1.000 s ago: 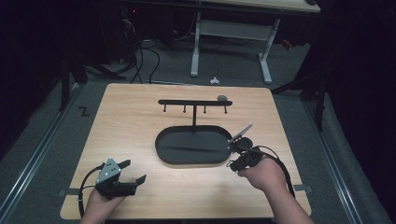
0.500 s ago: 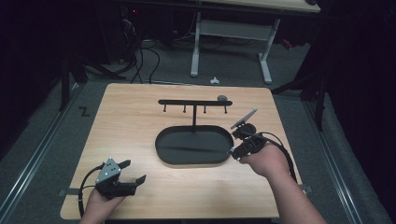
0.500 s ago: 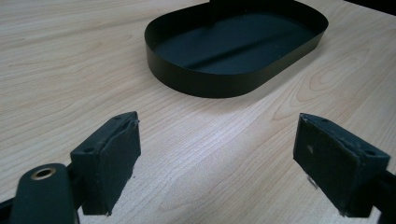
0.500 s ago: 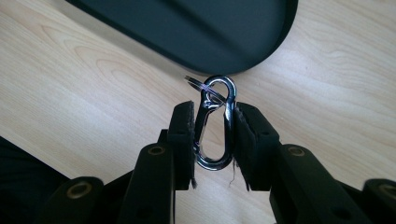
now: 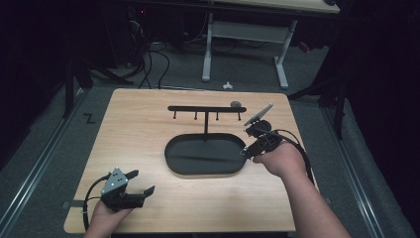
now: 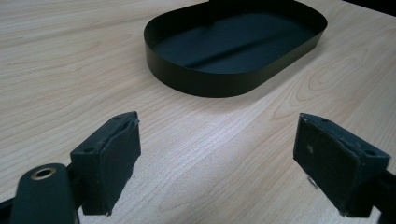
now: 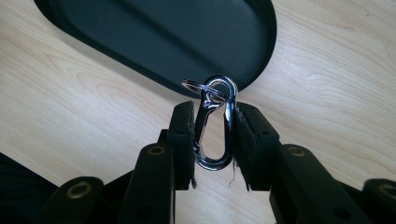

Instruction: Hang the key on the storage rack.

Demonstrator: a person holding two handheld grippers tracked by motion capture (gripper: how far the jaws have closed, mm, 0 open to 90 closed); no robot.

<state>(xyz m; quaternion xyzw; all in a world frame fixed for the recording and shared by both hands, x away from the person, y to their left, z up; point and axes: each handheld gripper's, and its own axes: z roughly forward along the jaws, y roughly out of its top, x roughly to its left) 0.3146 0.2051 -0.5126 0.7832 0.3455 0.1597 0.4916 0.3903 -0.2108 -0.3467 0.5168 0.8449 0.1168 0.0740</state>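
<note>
While the right tool (image 7: 214, 122) is clamped on a carabiner (image 7: 214, 135), its pads press the clip's two long sides, and the rounded top with a small key ring (image 7: 196, 86) threaded through it stands clear above the jaws. In the high view the right tool (image 5: 255, 140) hangs just off the right end of the tray (image 5: 174, 159), in front of the right end of the rack (image 5: 206, 108) — a black bar on a post with short hooks hanging from it.

The carabiner is small, light, stiff metal, polished and likely slippery; the pads hold it by narrow curved wire, so it could twist or slide if knocked. Gripping across the long sides, as now, looks sound, since it leaves the top loop and ring free to catch a hook. Squeezing on the gate side may spring the gate open, which is worth watching. The ring swings loosely and may need steadying.

Farther off, the left tool (image 5: 130, 187) rests at the near left of the tabletop (image 5: 133, 129), jaws apart and empty — its own view looks over bare wood toward the tray (image 6: 201, 77).
</note>
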